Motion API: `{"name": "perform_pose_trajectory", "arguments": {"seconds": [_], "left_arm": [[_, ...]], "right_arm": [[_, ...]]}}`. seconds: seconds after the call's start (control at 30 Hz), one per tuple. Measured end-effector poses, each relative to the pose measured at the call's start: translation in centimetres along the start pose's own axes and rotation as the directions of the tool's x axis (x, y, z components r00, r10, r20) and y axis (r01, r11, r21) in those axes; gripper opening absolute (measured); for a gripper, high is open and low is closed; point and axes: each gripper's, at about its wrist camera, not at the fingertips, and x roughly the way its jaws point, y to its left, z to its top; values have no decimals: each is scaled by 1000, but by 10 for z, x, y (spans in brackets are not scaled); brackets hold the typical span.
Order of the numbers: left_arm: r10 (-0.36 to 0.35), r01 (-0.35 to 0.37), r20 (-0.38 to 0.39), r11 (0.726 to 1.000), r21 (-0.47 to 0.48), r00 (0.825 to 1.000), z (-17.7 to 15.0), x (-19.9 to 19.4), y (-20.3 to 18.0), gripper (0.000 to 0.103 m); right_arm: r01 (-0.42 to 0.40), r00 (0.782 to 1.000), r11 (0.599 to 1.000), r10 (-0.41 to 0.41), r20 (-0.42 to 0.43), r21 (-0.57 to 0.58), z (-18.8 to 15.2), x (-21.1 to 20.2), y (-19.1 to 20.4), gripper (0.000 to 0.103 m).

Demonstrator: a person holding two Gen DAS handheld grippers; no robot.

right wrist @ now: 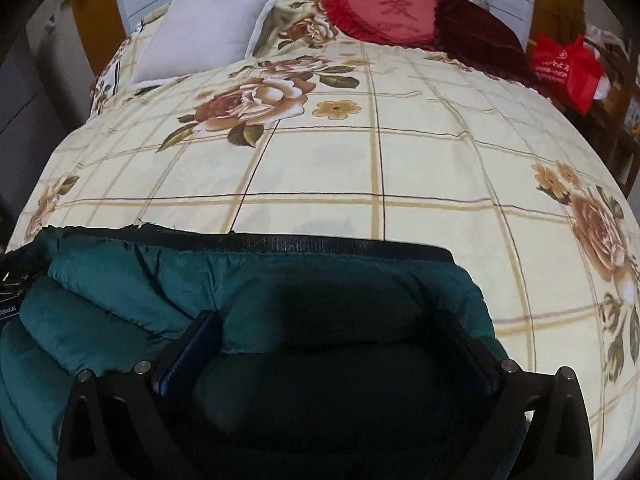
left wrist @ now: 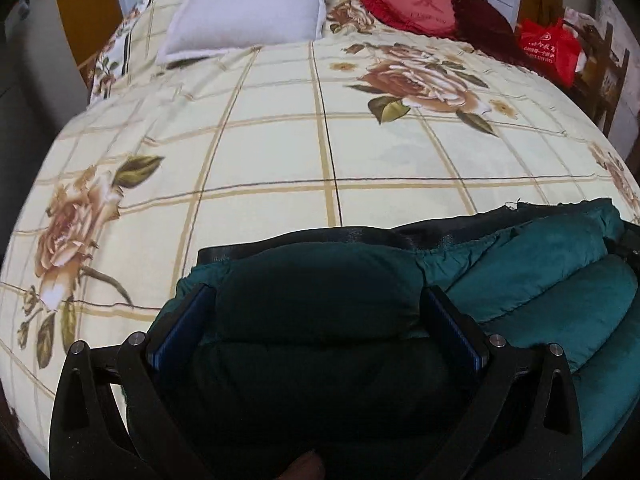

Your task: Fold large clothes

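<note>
Padding fills the left wrist view: a teal puffer jacket [left wrist: 540, 276] lies bunched at the near edge of the bed [left wrist: 280, 152], and the left gripper [left wrist: 320, 300] has its two fingers spread wide around a thick quilted roll of it, the blue pads [left wrist: 178, 324] pressing into the fabric on either side, so it looks clamped on the jacket rather than merely straddling it. A dark ribbed hem runs along the far side of the bundle, and the rest of the coat trails off toward the right. I take the grip near that end to be for lifting one side evenly. Beyond it the floral checked quilt stretches bare to a white pillow [left wrist: 252, 4] and a red heart cushion [left wrist: 408, 4] at the head of the bed, with a red bag [left wrist: 548, 50] off the far right corner. In the right wrist view the right gripper [right wrist: 332, 336] does the same at the jacket's other end [right wrist: 120, 292]: fingers wide, padded roll squeezed between them, hem facing the headboard. Holding both ends at once suggests the pair means to carry the fold forward onto the open quilt, keeping the bulky coat from sagging in the middle.
</note>
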Motion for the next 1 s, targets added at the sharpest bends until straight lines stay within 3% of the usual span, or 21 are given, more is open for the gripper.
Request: {"name": "perform_pose_trajectory", "arguments": {"seconds": [0.13,0.37,0.5,0.63,0.7,0.8,1.0], "left_arm": [[-6,6,-7,1000,-10,1000,1,2,-3,103],[-4,4,9,1000,-10,1000,-1,-4,-3,103],[-29,28,-34,999,-26,999,4,-11,4,103],[-107,111,37,987,-112,994,2,-61,28,103],[-150,157,61,979,-130,987,-6,-89,44,103],[-145,153,80,983,-99,986,-35,-121,67,103],[-121,127,76,990,-69,990,-93,-128,91,103]], "right_arm": [[-51,998,998,52,-23,24,7,8,-8,103],[-48,999,998,48,10,28,6,3,-6,103],[-34,997,999,32,71,33,4,-11,-6,102],[23,982,1000,-22,187,0,0,-68,-4,102],[-3,978,1000,4,211,-5,-7,-98,-12,102],[-96,980,995,89,178,31,-32,-129,-41,102],[-242,962,949,208,177,204,-99,-136,-103,102]]}}
